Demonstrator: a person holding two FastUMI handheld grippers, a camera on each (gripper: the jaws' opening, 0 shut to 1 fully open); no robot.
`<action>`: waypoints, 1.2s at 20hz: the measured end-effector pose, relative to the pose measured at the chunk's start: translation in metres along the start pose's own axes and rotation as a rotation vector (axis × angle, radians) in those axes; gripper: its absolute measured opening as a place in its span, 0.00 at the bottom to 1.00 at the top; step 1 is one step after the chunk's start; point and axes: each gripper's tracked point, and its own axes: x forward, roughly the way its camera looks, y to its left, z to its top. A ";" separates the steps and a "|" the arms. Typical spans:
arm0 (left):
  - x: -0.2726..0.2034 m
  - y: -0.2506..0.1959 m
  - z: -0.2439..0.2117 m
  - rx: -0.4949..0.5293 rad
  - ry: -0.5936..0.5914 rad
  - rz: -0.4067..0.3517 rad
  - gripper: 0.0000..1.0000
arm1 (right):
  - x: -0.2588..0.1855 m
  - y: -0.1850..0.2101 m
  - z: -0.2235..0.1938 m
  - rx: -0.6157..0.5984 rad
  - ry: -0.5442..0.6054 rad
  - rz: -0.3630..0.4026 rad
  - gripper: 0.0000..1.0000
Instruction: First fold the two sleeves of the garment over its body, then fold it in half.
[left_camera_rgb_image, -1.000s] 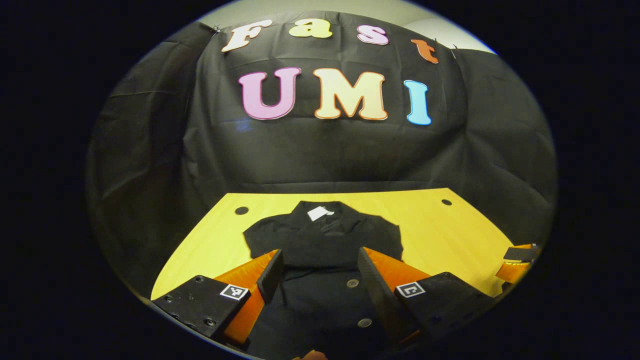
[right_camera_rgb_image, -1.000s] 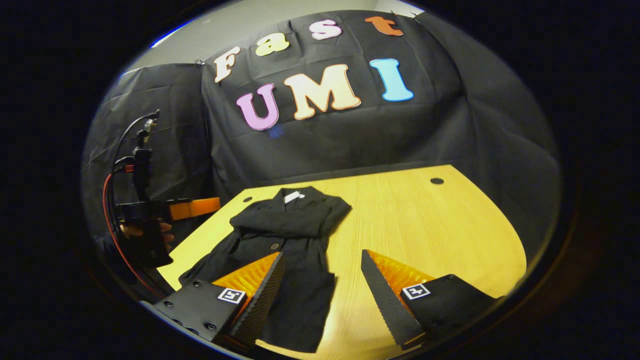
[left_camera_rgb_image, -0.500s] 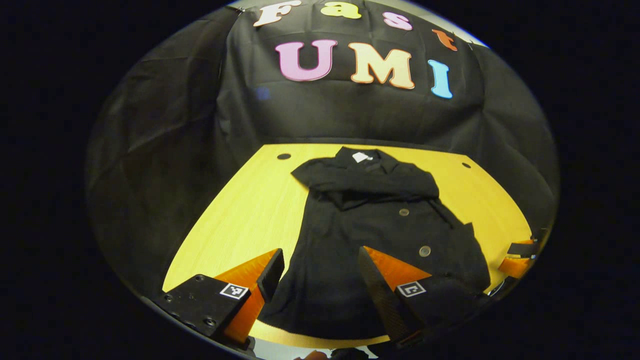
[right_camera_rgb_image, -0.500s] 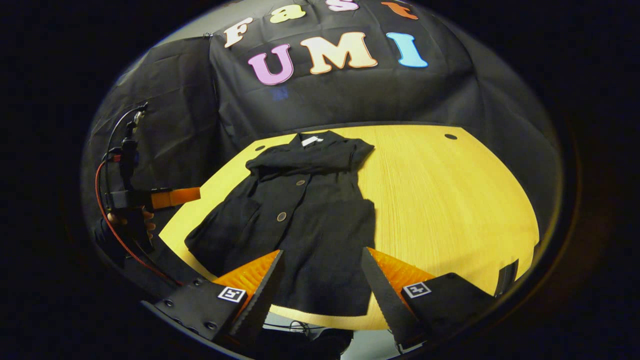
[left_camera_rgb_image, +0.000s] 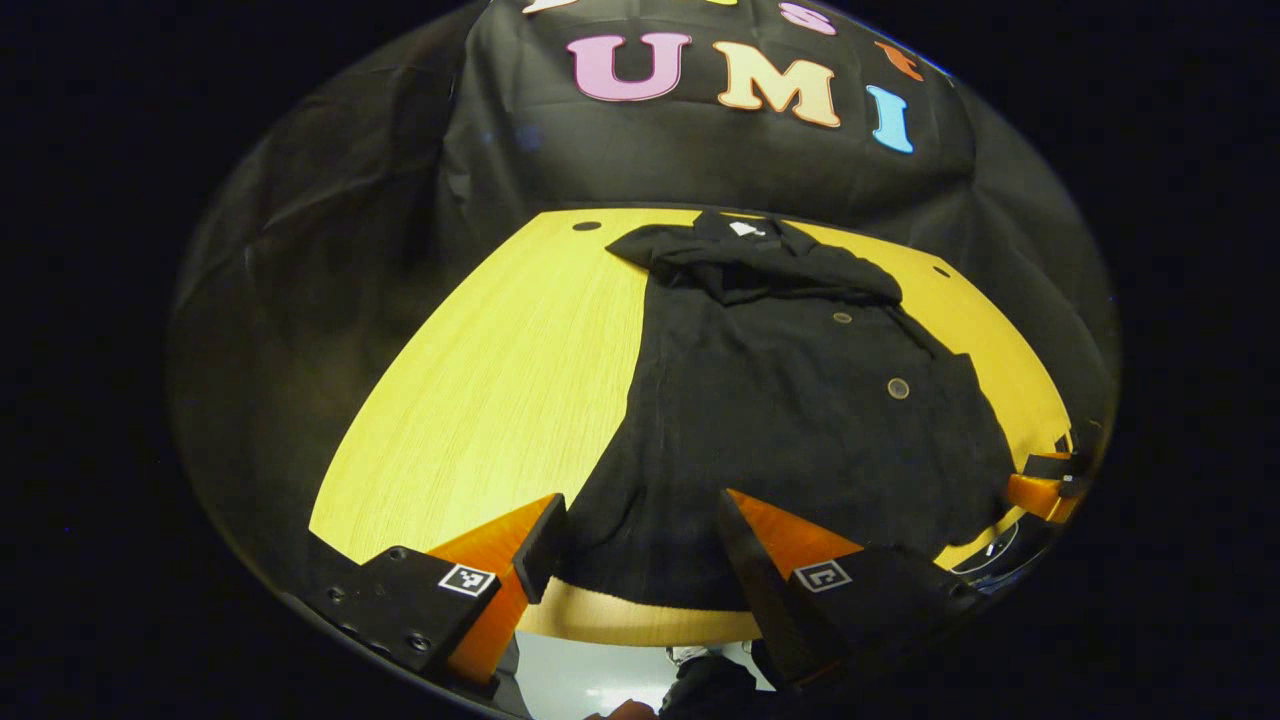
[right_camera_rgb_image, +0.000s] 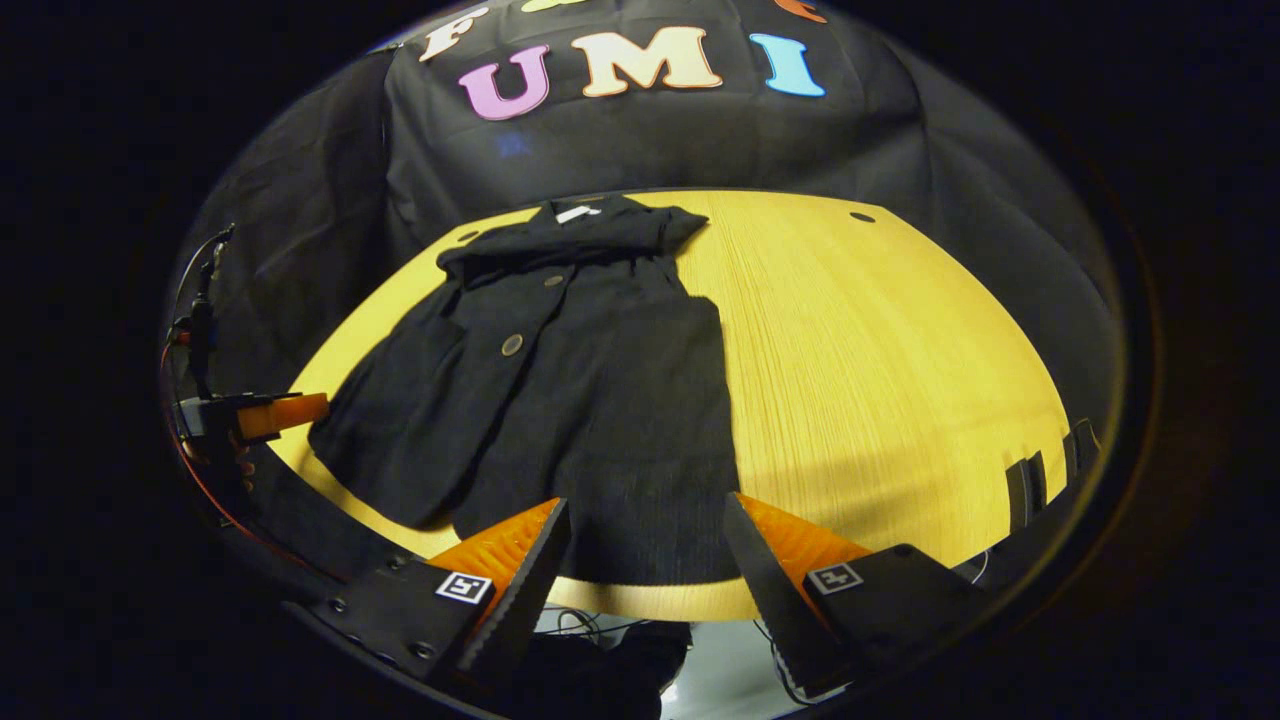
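Jaws of both grippers spread wide, gripping nothing. Left gripper (left_camera_rgb_image: 640, 545) hovering at near edge of worktop (left_camera_rgb_image: 500, 370), hem of black garment (left_camera_rgb_image: 790, 420) lying between and just ahead of its jaws. Right gripper (right_camera_rgb_image: 645, 545) likewise at near edge, garment (right_camera_rgb_image: 590, 400) hem straight ahead, body running up and to the left of its jaws.

Garment flat on worktop (right_camera_rgb_image: 880, 350), long axis running from hem nearest the jaws away to collar at far side, white tag (left_camera_rgb_image: 744, 228) at collar. Both sleeves apparently folded over chest already, bunched in a band just below collar; two buttons (left_camera_rgb_image: 898, 388) showing down front. Judged stage: sleeves done, half-fold pending.

Key relation: hem edge crosswise to both jaws, each gripper roughly level with one bottom corner. Left gripper nearer left corner, right gripper nearer the right one; right gripper's finger also seen far right in left gripper view (left_camera_rgb_image: 1045, 490). Likely next: drop onto hem corners, pinch, carry forward along long axis to collar. Risk: loose flap near buttons sliding during lift.
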 end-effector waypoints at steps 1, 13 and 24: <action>0.002 0.002 -0.008 -0.002 0.014 -0.001 0.92 | 0.004 0.000 -0.002 -0.002 0.003 -0.017 0.98; 0.016 -0.003 -0.026 0.042 -0.040 -0.044 0.85 | 0.018 0.012 -0.009 0.007 -0.009 -0.016 0.36; 0.006 -0.040 -0.025 -0.100 0.076 -0.094 0.00 | -0.007 0.018 0.017 -0.060 -0.014 0.134 0.03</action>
